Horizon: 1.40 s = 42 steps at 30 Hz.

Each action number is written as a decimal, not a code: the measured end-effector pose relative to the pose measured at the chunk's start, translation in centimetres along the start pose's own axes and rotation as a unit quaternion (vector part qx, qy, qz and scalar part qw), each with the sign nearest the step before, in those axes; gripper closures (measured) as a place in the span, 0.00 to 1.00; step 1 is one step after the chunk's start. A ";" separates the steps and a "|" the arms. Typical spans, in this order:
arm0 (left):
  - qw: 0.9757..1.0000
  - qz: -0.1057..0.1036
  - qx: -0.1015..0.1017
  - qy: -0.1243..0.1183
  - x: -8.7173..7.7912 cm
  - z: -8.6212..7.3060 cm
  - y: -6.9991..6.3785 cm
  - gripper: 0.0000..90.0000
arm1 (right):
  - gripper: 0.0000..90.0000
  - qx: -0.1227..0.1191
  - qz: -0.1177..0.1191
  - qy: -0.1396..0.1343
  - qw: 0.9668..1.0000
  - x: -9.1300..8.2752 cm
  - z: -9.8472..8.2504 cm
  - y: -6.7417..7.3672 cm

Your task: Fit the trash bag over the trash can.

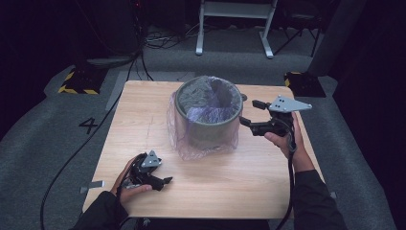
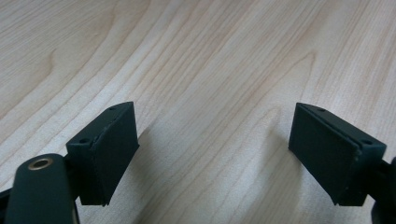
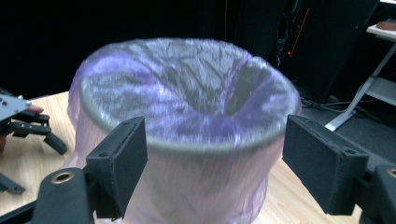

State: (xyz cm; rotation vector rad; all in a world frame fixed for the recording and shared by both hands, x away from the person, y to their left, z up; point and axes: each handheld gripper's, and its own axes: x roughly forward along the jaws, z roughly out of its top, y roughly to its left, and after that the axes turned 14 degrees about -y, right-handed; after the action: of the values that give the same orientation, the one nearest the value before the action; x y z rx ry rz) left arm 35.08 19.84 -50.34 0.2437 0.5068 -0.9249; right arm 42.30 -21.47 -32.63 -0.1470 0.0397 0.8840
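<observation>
A grey round bin [image 1: 207,115] stands at the middle back of the wooden table [image 1: 143,110]. It is lined with a thin purple-tinted plastic bag [image 1: 179,139] that folds over the rim and hangs down the outside. My right gripper [image 1: 249,112] hovers just right of the bin, open, pointing at its side. In the right gripper view the bin [image 3: 187,116] stands between and beyond the open jaws, untouched by my right gripper [image 3: 215,154]. My left gripper [image 1: 163,183] rests near the front left edge, open. In its own view my left gripper [image 2: 215,149] has bare wood between its jaws.
Grey carpet surrounds the table, with cables [image 1: 72,158] running along the left. A white metal frame [image 1: 234,24] stands behind. Yellow-black striped bases [image 1: 79,81] sit at the back corners. A strip of tape [image 1: 93,186] sticks out at the table's left edge.
</observation>
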 end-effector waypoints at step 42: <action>1.000 -0.004 0.004 -0.003 0.0 -0.1 0.0 0.16 | 0.24 -0.027 0.036 0.066 0.997 10.2 3.8 1.4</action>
State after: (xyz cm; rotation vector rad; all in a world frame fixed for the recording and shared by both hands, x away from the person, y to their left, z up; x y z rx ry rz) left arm 35.04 19.92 -50.43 0.2461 0.4989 -0.9358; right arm 47.53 -12.21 -29.96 -0.2563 0.1453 0.9472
